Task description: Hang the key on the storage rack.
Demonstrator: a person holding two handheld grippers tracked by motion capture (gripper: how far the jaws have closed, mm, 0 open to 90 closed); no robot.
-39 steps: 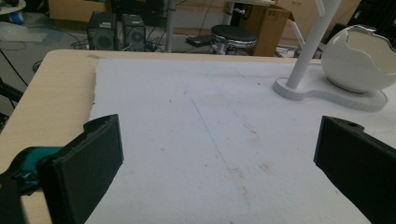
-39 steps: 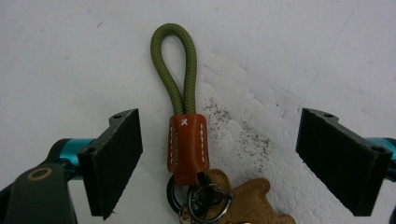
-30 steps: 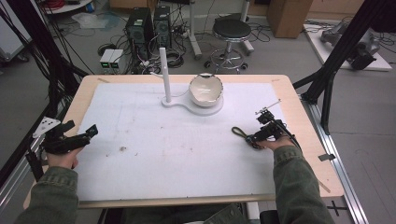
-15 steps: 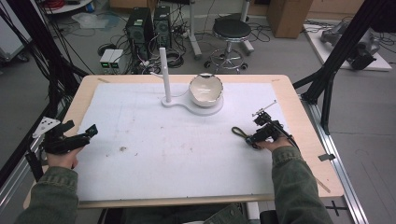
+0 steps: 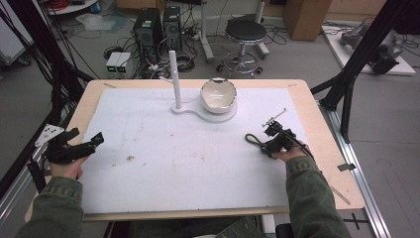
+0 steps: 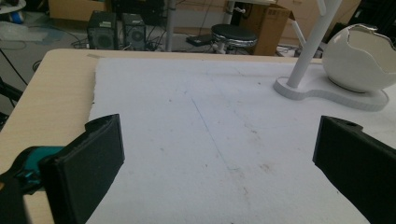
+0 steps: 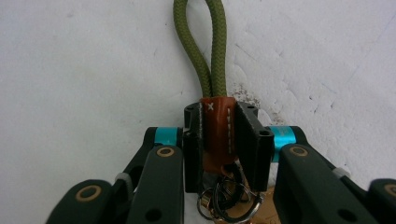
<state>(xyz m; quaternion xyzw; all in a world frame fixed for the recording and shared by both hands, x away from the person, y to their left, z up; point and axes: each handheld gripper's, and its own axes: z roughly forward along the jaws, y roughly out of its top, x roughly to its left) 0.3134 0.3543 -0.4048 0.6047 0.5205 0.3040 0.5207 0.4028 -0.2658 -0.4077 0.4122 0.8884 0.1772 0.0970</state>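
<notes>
The right gripper [image 7: 219,135] is clamping a green cord keychain [image 7: 210,56] by its brown leather tab, stitched with a small white "x", on the white mat [image 5: 198,163], while the left gripper [image 6: 219,163] is hovering spread wide.

Beyond table's 12 o'clock edge: black round stool [image 5: 246,31] on floor; two black computer towers [image 5: 157,25] toward 11 o'clock; cardboard box [image 5: 307,17] toward 1 o'clock.

A: The light is even and rather bright, with only weak shadows on the white mat [image 5: 198,148].

B: Yes. The high view is a bit soft. In the left gripper view, the near fingers [image 6: 88,168] are blurred.
</notes>
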